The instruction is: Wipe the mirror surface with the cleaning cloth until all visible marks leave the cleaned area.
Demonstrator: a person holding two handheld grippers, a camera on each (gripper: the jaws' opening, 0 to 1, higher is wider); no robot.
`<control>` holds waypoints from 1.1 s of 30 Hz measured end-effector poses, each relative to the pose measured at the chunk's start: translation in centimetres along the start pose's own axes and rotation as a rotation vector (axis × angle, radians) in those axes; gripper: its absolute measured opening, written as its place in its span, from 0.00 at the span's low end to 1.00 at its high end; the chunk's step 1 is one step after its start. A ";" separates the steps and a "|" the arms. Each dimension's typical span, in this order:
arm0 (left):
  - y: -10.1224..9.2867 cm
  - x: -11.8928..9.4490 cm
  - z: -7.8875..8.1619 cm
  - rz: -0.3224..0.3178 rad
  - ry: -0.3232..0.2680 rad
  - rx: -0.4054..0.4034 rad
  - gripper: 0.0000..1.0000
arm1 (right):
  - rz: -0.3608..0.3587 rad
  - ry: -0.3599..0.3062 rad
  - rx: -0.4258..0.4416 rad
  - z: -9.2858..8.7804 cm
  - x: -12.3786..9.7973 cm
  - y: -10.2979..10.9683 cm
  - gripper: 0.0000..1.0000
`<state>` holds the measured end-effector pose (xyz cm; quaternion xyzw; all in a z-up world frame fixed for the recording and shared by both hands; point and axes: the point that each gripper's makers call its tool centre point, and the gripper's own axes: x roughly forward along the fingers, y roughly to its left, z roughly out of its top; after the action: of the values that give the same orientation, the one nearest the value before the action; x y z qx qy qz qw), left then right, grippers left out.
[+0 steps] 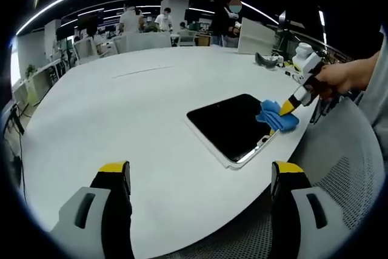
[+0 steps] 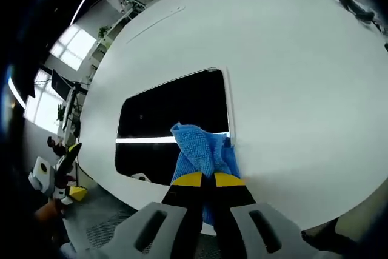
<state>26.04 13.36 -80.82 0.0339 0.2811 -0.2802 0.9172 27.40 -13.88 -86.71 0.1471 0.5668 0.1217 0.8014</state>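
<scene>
A dark rectangular mirror (image 1: pixel 232 124) in a white frame lies flat on the white table (image 1: pixel 133 119). My right gripper (image 1: pixel 292 102), held in a hand, is shut on a blue cleaning cloth (image 1: pixel 276 115) that rests on the mirror's right corner. In the right gripper view the mirror (image 2: pixel 173 113) reflects a bright strip of light, and the blue cloth (image 2: pixel 200 153) lies on its near right part, pinched by my right gripper (image 2: pixel 202 179). My left gripper (image 1: pixel 200 177) stands open above the table's near edge, apart from the mirror, with nothing between its jaws.
A grey mesh chair back (image 1: pixel 339 174) stands by the table's right edge. A dark object (image 1: pixel 265 60) lies at the far right of the table. People (image 1: pixel 163 19) stand by desks beyond it. My left gripper (image 2: pixel 57 171) shows low at the left of the right gripper view.
</scene>
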 end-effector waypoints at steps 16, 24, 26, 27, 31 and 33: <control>-0.2 0.1 -0.3 -0.007 0.009 0.001 0.96 | -0.020 -0.011 -0.011 0.1 0.2 0.2 0.00; 0.0 0.1 -0.3 -0.002 0.009 0.006 0.96 | -0.009 -0.009 -0.046 -0.1 1.1 2.4 0.00; 0.1 0.1 -0.4 0.001 0.014 0.005 0.96 | -0.007 -0.009 -0.052 0.0 1.2 2.8 0.00; 0.1 0.1 -0.5 0.000 0.016 0.007 0.96 | -0.006 -0.009 -0.052 0.0 1.3 3.0 0.00; 0.0 0.2 -0.6 -0.002 0.024 0.010 0.96 | 0.004 -0.001 -0.068 -0.1 1.8 4.2 0.00; 0.0 0.2 -0.6 -0.004 0.022 0.012 0.96 | 0.003 -0.004 -0.089 0.0 2.1 4.8 0.00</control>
<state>25.87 13.38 -81.38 0.0418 0.2897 -0.2835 0.9132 27.92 -8.68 -86.75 0.1122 0.5591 0.1478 0.8080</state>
